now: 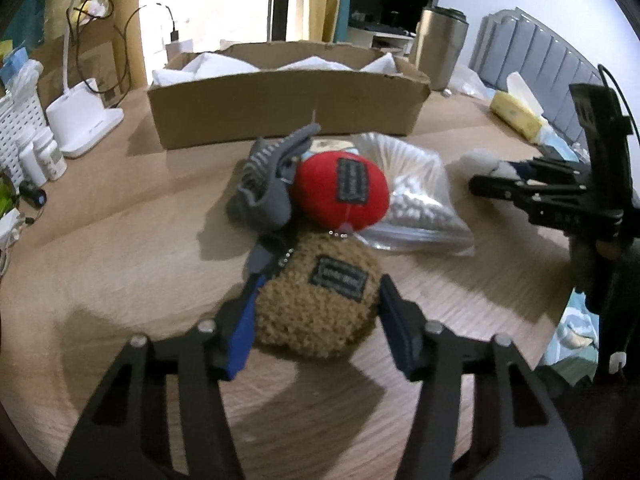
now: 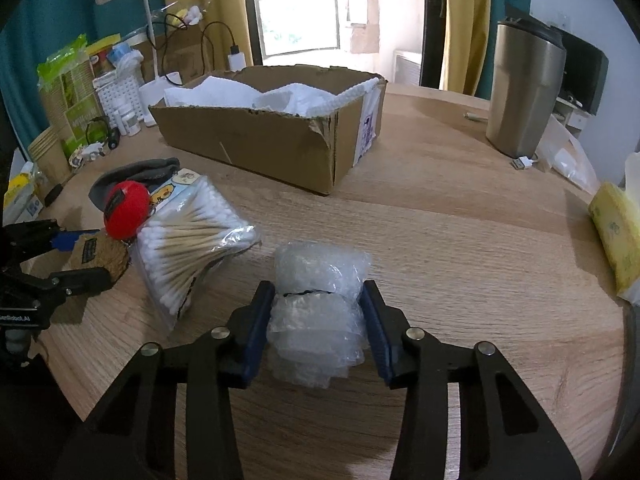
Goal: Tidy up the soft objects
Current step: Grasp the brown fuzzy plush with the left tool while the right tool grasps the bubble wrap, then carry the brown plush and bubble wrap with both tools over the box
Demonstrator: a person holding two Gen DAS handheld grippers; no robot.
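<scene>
Wooden tabletop fills both views, with one open cardboard box (image 2: 280, 136) at its far side serving as the landmark. Just in front of the box lies a cluster: one brown plush (image 1: 320, 304), one red plush (image 1: 340, 196) touching it on the box side, one grey glove (image 1: 264, 188) and one bag of cotton swabs (image 2: 192, 240). The left gripper (image 1: 316, 328) brackets the brown plush with its fingers spread; whether the pads already press it is hard to tell. Farther from the box, the right gripper (image 2: 316, 320) straddles one bubble-wrap bundle (image 2: 316, 312), fingers at its sides, seemingly pinching lightly. Both things lie straight ahead of their claws, with the box beyond.
</scene>
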